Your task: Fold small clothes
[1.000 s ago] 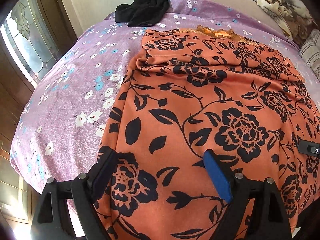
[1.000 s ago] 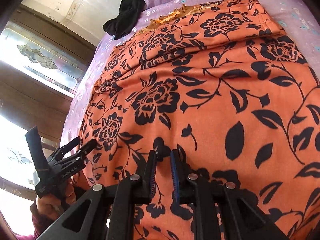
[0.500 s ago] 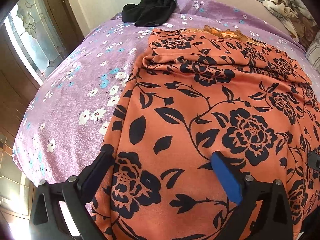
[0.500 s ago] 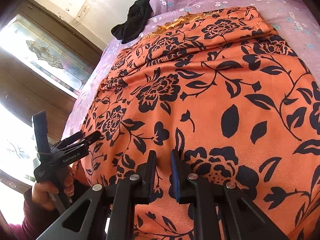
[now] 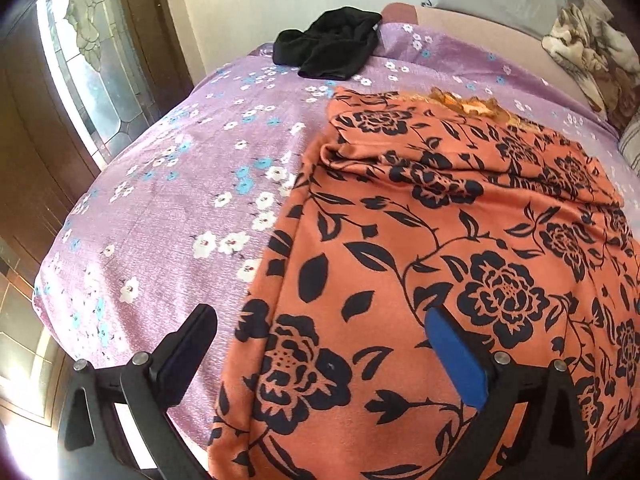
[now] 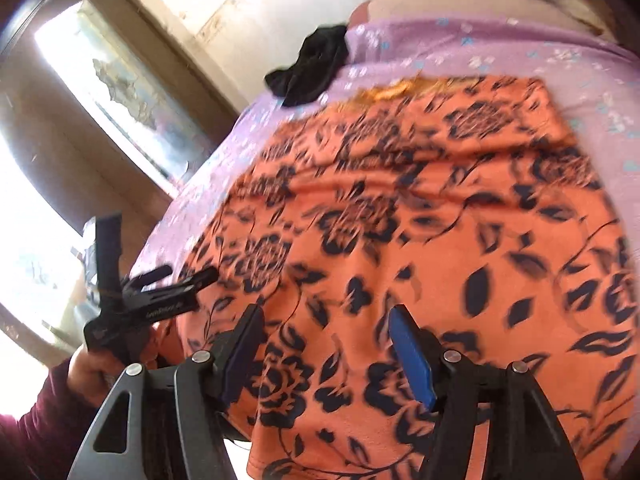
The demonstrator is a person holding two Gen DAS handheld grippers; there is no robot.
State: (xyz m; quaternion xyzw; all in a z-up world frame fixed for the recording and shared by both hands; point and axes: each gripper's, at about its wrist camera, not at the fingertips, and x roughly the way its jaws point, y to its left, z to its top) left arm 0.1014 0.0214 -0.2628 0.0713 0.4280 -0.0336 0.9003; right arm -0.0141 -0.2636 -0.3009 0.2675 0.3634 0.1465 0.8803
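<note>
left hand-held gripper (image 5: 320,340) spread wide over orange floral cloth (image 5: 440,240); right hand-held gripper (image 6: 328,340) opening, pinching nothing; only r view shows person's hand (image 6: 94,372)

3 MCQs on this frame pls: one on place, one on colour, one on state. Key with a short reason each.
1. Where is the black garment?
A. at the bed's far edge, beyond the orange cloth
B. on top of the orange cloth
C. between the left gripper's fingers

2. What colour is the bedsheet?
A. green
B. purple with small flowers
C. plain white

3. How does the orange cloth lie?
A. rolled into a tube
B. hanging in the air
C. spread on the bed with a folded layer at its far end

Key: A, it lies apart near the wall; B, the floral purple shows beside the cloth; C, it is flat, with a fold ridge near the far end.
</note>
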